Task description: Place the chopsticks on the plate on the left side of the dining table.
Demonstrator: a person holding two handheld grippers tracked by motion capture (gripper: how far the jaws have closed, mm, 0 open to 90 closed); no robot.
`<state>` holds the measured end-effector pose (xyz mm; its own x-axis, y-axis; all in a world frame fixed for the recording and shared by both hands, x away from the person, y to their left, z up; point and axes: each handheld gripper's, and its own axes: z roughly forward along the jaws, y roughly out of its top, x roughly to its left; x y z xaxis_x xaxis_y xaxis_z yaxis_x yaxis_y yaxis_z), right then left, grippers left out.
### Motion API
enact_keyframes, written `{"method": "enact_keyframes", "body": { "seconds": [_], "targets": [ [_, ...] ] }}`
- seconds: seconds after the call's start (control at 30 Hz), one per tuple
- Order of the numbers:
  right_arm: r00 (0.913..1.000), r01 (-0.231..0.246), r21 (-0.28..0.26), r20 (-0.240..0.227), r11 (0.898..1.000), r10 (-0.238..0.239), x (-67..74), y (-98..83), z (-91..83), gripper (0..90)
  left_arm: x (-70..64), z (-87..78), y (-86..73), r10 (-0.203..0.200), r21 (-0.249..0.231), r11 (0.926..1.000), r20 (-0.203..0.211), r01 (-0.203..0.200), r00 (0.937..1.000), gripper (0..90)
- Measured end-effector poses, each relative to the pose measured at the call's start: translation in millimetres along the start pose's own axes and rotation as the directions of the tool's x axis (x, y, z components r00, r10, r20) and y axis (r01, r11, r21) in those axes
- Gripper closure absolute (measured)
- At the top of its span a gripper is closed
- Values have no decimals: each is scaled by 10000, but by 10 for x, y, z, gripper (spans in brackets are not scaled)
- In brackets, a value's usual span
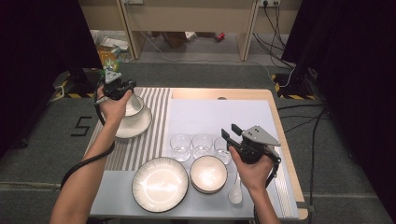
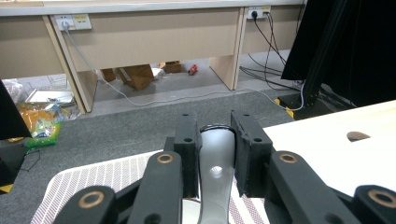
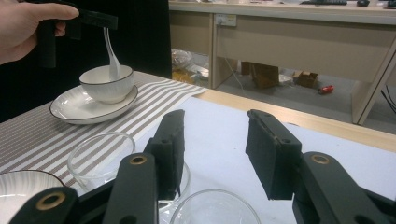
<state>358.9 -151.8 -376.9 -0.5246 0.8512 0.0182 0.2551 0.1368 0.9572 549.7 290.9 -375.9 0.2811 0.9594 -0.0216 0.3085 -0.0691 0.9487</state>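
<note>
white spoon [image 3: 112,53], black-rimmed white bowl [image 3: 106,83], striped placemat [image 1: 152,126]

At the bottom centre of the frame we see our left gripper [image 2: 215,154] with its two black fingers [image 2: 187,149] pressed on either side of a white spoon handle [image 2: 216,163], which runs up between them. Below lies a striped mat [image 2: 100,175], lower left. The pale worktop [image 2: 336,154] fills the right, with a dark round hole [image 2: 357,136]. Grey carpet [image 2: 121,126] and beige desks [image 2: 154,32] lie beyond, with an orange bag [image 2: 39,123] at far left.
</note>
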Motion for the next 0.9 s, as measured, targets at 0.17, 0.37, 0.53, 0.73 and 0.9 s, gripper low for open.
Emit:
{"method": "enact_keyframes", "body": {
  "seconds": [0.17, 0.37, 0.53, 0.73, 0.9],
  "targets": [
    [10000, -24, 28, -22, 10000, 24, 5, -4, 4, 571, 14, 42, -39, -61, 98, 9999, -71, 62, 10000, 727],
    [10000, 56, 52, -8, 10000, -55, 0, -6, 12, 571, 32, 86, -78, -12, 285, 9996, -167, 17, 9999, 726],
    [10000, 4, 48, -44, 10000, -4, 2, -10, 19, 570, 54, 146, -129, -58, 465, 9989, -246, 70, 9997, 726],
    [10000, 46, 47, -38, 10000, -46, -8, -11, 15, 570, 62, 199, -172, -124, 630, 9979, -278, 142, 9995, 726],
    [10000, 24, 89, -46, 10000, -23, -9, -16, 19, 570, 54, 251, -188, -88, 698, 9975, -262, 106, 9996, 725]
  ]
}}
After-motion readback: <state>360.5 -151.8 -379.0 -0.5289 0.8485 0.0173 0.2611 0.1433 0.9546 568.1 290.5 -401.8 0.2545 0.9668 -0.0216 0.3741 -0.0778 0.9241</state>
